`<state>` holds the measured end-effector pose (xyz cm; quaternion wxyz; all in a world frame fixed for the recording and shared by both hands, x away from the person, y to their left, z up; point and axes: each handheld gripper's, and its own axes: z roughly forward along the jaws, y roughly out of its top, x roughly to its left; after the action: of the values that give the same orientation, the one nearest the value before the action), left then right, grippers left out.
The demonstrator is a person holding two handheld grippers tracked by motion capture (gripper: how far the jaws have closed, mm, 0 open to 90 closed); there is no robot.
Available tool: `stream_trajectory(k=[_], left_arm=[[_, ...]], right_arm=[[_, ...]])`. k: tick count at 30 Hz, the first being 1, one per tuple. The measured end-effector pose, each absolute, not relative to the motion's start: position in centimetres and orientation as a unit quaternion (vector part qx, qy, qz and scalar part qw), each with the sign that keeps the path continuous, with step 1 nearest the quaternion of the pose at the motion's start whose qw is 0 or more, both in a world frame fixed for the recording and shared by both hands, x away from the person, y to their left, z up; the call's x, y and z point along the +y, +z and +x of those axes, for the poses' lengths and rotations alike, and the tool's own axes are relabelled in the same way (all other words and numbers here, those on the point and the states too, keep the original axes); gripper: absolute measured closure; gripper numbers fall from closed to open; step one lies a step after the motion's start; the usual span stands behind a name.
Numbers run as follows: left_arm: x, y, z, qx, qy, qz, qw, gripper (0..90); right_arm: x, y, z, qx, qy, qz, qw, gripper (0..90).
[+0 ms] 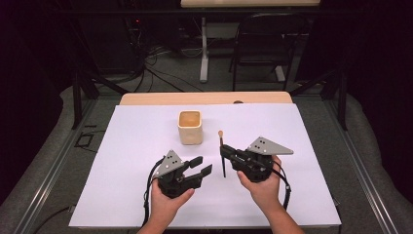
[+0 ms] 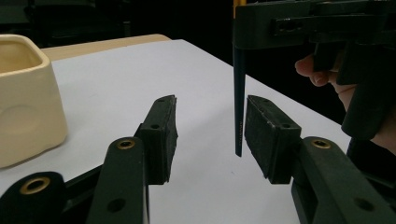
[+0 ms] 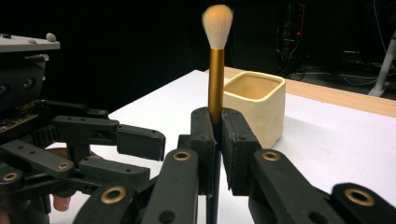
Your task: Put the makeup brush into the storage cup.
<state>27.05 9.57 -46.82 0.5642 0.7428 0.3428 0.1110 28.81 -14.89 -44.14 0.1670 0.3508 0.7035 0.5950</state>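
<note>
I have the makeup brush (image 3: 217, 56) clamped in my right gripper (image 3: 215, 144), jaws pinched tight on the handle just below the gold ferrule. It stands upright, white bristles at the top, dark handle running down between the pads toward the table. Taking the cream ceramic cup (image 1: 190, 127) as my landmark: the brush is in the air on the near right of it, apart from it, not yet over its mouth. In the high view the brush (image 1: 222, 153) shows as a thin dark stick with a pale tip pointing toward the cup's far side.

My left gripper (image 1: 195, 171) rests on the near side of the cup, slightly to its left, jaws spread wide and holding nothing. From its own view the lower end of the brush handle (image 2: 239, 107) hangs between its pads (image 2: 161, 137) — close to the right one, though I cannot tell whether it touches.

The cup stands open and looks empty, on the white sheet (image 1: 126, 161) that covers the wooden table (image 1: 146, 99).

My reading of progress: the pick-up is done and the brush is off the sheet — what is left is to carry it over the cup, lower it in and let go.

I can read no brand or writing on the brush, the cup or the grippers.
</note>
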Motion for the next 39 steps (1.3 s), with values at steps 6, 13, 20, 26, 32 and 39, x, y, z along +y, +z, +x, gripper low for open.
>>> stream_trajectory(k=[6,13,20,26,32,39], left_arm=[[9.2,-46.9,27.1,0.343,0.111,0.742,0.566,55.3],[8.8,-47.0,27.1,0.344,0.109,0.743,0.563,56.6],[8.5,-47.1,27.2,0.344,0.106,0.743,0.564,58.7],[8.2,-47.3,27.3,0.342,0.1,0.742,0.568,59.2],[7.8,-47.3,27.3,0.344,0.1,0.741,0.568,61.4],[7.6,-47.4,27.3,0.343,0.096,0.739,0.572,64.5]], right_arm=[[-14.7,-44.2,28.6,0.703,0.597,0.348,0.17,83.7],[-14.4,-44.3,28.5,0.699,0.602,0.348,0.167,83.7],[-14.3,-44.2,28.4,0.699,0.604,0.345,0.167,83.7],[-14.4,-44.2,28.4,0.699,0.605,0.341,0.168,83.7],[-14.3,-44.2,28.3,0.695,0.609,0.342,0.169,83.8],[-14.1,-44.2,28.1,0.696,0.61,0.34,0.169,83.7]])
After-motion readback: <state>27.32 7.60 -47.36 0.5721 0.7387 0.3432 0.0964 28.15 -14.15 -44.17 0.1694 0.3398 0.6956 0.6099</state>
